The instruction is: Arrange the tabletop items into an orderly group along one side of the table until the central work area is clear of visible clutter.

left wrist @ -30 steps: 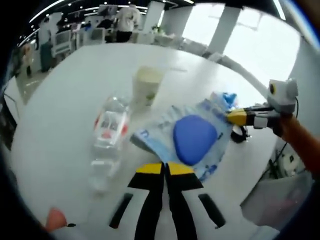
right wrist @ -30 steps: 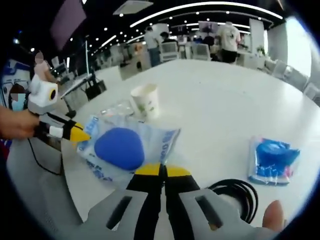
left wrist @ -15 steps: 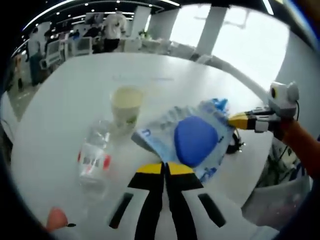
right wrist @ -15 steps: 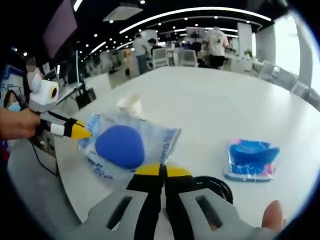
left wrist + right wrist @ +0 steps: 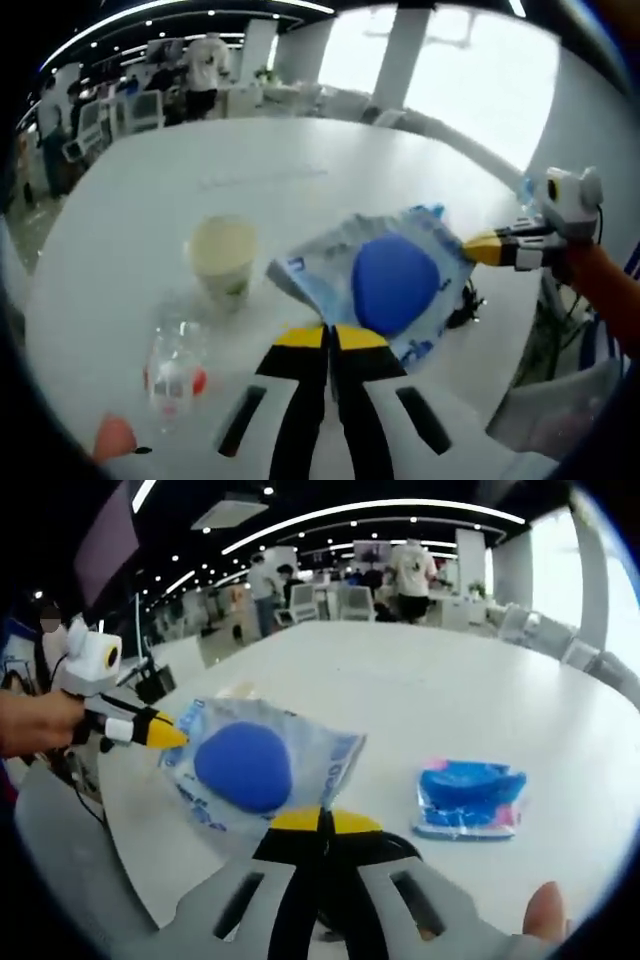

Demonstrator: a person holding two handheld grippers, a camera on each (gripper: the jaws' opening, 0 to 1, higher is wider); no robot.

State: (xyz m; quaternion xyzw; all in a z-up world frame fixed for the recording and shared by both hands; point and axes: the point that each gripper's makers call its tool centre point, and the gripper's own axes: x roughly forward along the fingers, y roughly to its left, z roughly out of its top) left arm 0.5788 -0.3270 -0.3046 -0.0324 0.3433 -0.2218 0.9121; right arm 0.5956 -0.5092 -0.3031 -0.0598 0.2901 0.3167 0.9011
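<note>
A clear plastic bag (image 5: 375, 280) with a round blue pad inside hangs above the white table (image 5: 120, 200), stretched between both grippers. My left gripper (image 5: 331, 338) is shut on the bag's near edge. The right gripper (image 5: 478, 248) comes in from the right, shut on the bag's far corner. In the right gripper view, my right gripper (image 5: 320, 822) pinches the bag (image 5: 255, 765), and the left gripper (image 5: 165, 735) holds its opposite corner. A paper cup (image 5: 224, 258) stands upright, with a clear bottle (image 5: 172, 362) lying in front of it. A small blue packet (image 5: 470, 797) lies flat on the table.
A black cable coil (image 5: 462, 305) lies near the table edge, below the bag; the cable (image 5: 395, 848) also sits just under my right jaws. Beyond the table (image 5: 430, 680), people and chairs stand in the background. A person's arm (image 5: 605, 290) holds the right gripper.
Both grippers have carried the bag across the table together. In the right gripper view the bag now hides the cup, and the blue packet and the cable lie closer to my jaws.
</note>
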